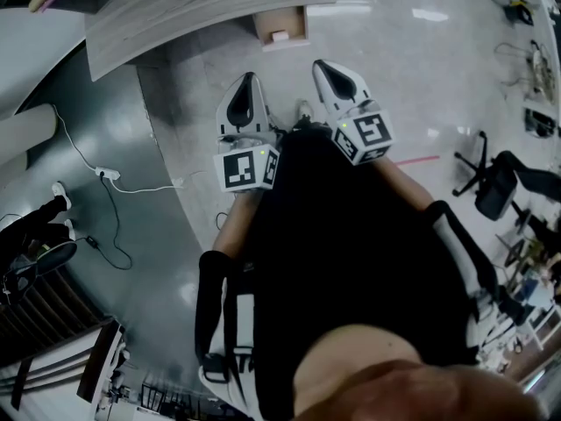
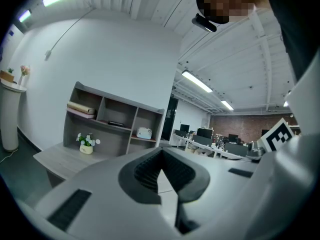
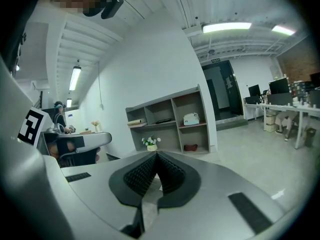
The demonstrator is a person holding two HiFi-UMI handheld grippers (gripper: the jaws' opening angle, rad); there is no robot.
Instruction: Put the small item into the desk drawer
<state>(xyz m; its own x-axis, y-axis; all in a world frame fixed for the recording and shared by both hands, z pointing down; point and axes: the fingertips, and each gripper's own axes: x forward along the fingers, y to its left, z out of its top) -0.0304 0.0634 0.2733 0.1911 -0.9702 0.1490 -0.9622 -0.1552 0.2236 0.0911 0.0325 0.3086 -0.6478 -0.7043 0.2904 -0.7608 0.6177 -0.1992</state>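
1. The left gripper (image 2: 161, 156) has its fingers (image 2: 144, 173) closed together. The two ribbed pads meet at the tip, and nothing is between them.
2. The right gripper (image 3: 156, 158) is closed in the same way. Its fingers (image 3: 139, 178) touch each other at the tip and hold nothing.
3. In the head view the two grippers are side by side, a little apart, in front of the person's body and above the pale floor (image 1: 412, 68). They touch no object, and both point toward the desk (image 1: 202, 11).
4. Under the edge of the desk, ahead of the grippers and apart from them, there is a light-brown box-shaped part (image 1: 280, 20). It looks like the open drawer.
5. A small pale thing (image 1: 280, 36) lies at the front of this part. It is too small for me to tell whether it is the item of the task, or whether it lies inside.
6. The gripper views show a grey shelf unit (image 2: 112, 119) standing on the desk. A small pot of white flowers (image 2: 86, 144) stands just in front of it.
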